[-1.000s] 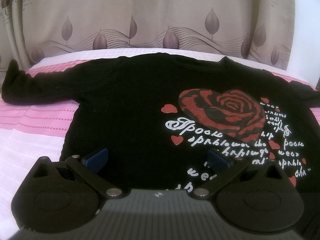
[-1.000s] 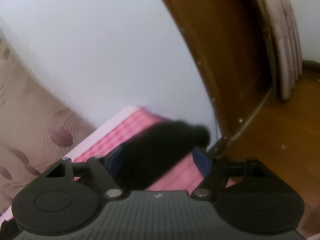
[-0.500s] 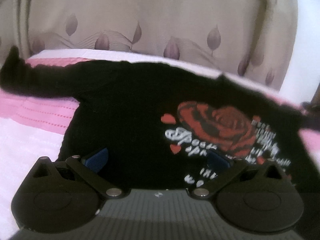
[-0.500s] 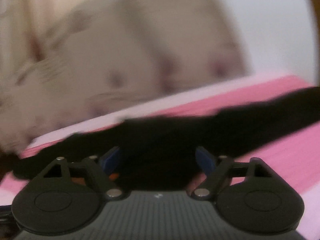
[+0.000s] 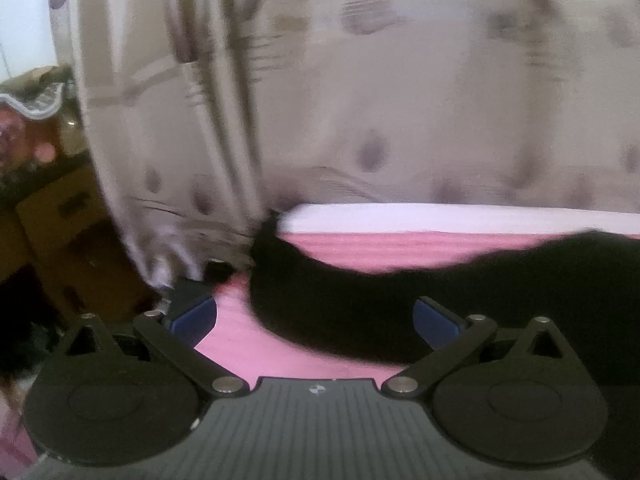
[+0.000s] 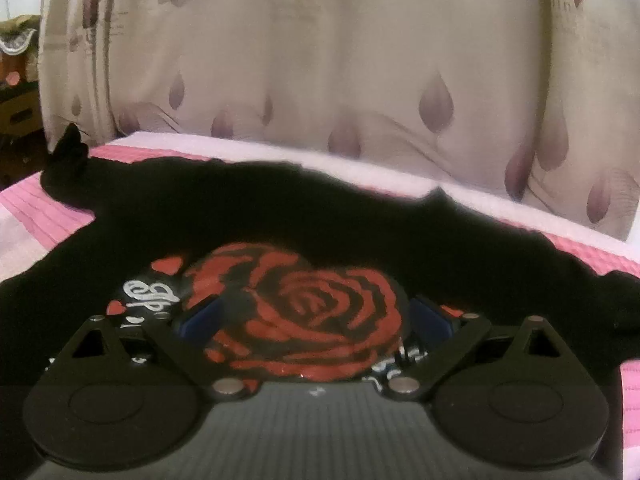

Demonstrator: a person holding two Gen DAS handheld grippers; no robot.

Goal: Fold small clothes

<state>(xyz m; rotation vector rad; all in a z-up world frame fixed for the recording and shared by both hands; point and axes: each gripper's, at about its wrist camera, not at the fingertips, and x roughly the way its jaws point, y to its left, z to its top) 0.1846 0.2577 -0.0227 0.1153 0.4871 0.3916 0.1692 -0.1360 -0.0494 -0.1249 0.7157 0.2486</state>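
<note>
On the bed (image 6: 36,216), with its pink and white striped cover, lies a black shirt (image 6: 280,208) spread out flat. It has a big red rose (image 6: 304,312) printed on the front. Small red hearts (image 6: 168,266) sit beside the rose. White curly letters (image 6: 154,294) are printed at the left of the rose, and more white letters show at its lower right, but the words are too blurry and too hidden to read.

The right hand-held gripper (image 6: 316,320) hangs just over the rose, near the middle of the shirt. Its two blue pads are wide apart and are opening. The rose print shows between them, but the pads do not press on it.

The left hand-held gripper (image 5: 316,316) points at the far left end of the shirt. Its blue pads are wide apart too. The black sleeve (image 5: 340,292) lies on the pink cover in front of it and reaches in between the pads toward the right one. The picture is blurry there, so it is hard to tell if the pad touches the cloth.

Behind the bed hangs a beige curtain (image 6: 360,60) with purple leaf shapes. A brown cardboard box (image 5: 60,232) stands on the left, past the curtain.
</note>
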